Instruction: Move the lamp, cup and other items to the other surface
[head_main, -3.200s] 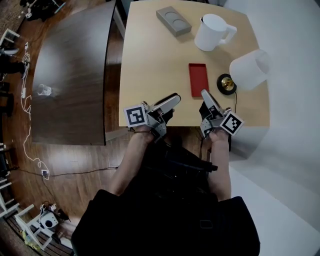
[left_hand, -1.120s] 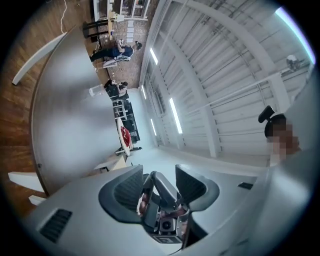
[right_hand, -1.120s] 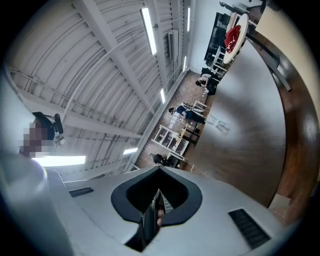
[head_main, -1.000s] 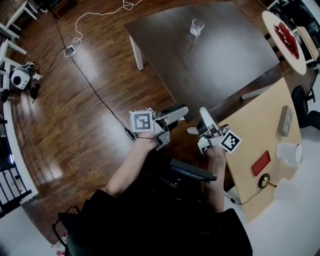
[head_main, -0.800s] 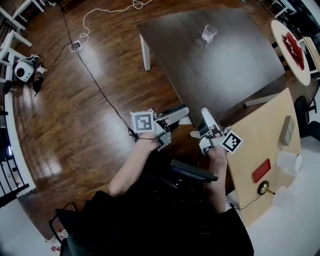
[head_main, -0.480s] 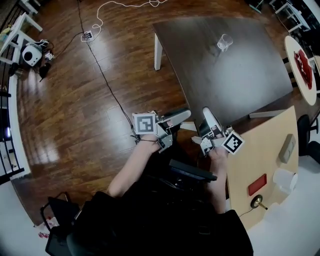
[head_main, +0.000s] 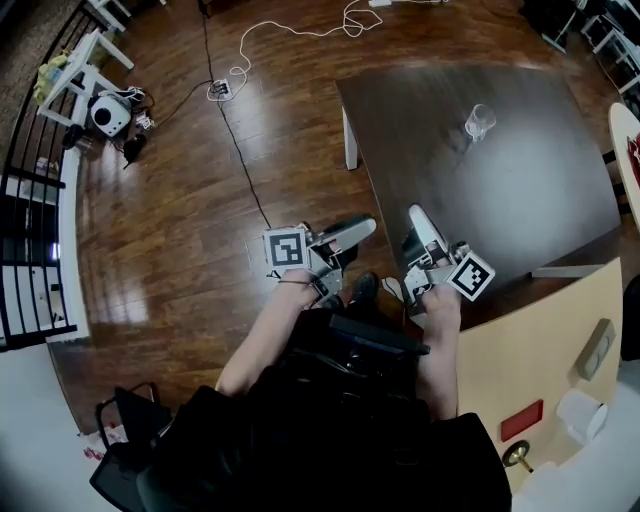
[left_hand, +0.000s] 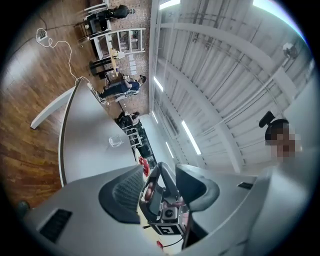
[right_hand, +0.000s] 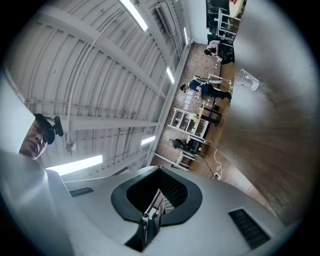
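Observation:
In the head view both grippers are held out side by side over the wooden floor, just off the near corner of the dark table (head_main: 520, 200). My left gripper (head_main: 352, 231) is open and empty; in the left gripper view (left_hand: 161, 172) the right gripper shows between its spread jaws. My right gripper (head_main: 418, 216) is shut on nothing, its pads meeting in the right gripper view (right_hand: 156, 202). A clear glass cup (head_main: 480, 121) stands alone on the dark table, also visible as the cup (left_hand: 115, 141) and the cup (right_hand: 248, 80). The lamp base (head_main: 516, 455), red tray (head_main: 521, 420) and white jug (head_main: 585, 415) sit on the light table (head_main: 520, 360) at lower right.
A grey box (head_main: 600, 348) lies on the light table. A white cable (head_main: 245, 170) runs across the floor to a power strip (head_main: 217, 90). A small white appliance (head_main: 110, 113) and a black railing (head_main: 25, 250) are at the left. A round table (head_main: 628, 150) shows at the right edge.
The head view has swung left: the light table slid to the lower right corner, and the dark table with the cup now lies ahead to the right. Both grippers travelled along, jaws unchanged.

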